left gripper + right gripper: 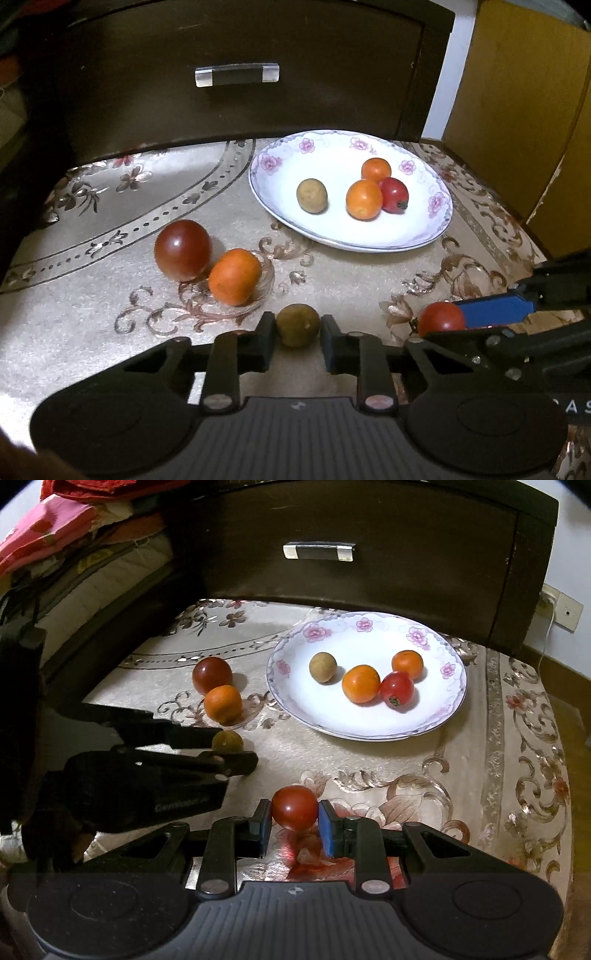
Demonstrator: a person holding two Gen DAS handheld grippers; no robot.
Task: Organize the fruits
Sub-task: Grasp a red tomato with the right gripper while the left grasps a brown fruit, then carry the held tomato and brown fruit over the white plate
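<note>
My left gripper (297, 326) is shut on a small olive-green fruit (297, 325), low over the cloth; it also shows in the right wrist view (226, 741). My right gripper (294, 814) is shut on a red tomato (294, 806), seen from the left wrist too (439, 318). A white floral plate (284, 206) holds a tan fruit (312, 195), two orange tomatoes (364, 199) and a red tomato (395, 194). A dark red tomato (182, 249) and an orange tomato (234, 276) lie touching on the cloth, left of the plate.
A dark wooden drawer front (236, 74) with a handle stands behind the patterned tablecloth (110, 206). A yellow cabinet (524, 110) is at the right. Folded bedding (74, 554) lies at the far left. The table's right edge (569, 775) is close.
</note>
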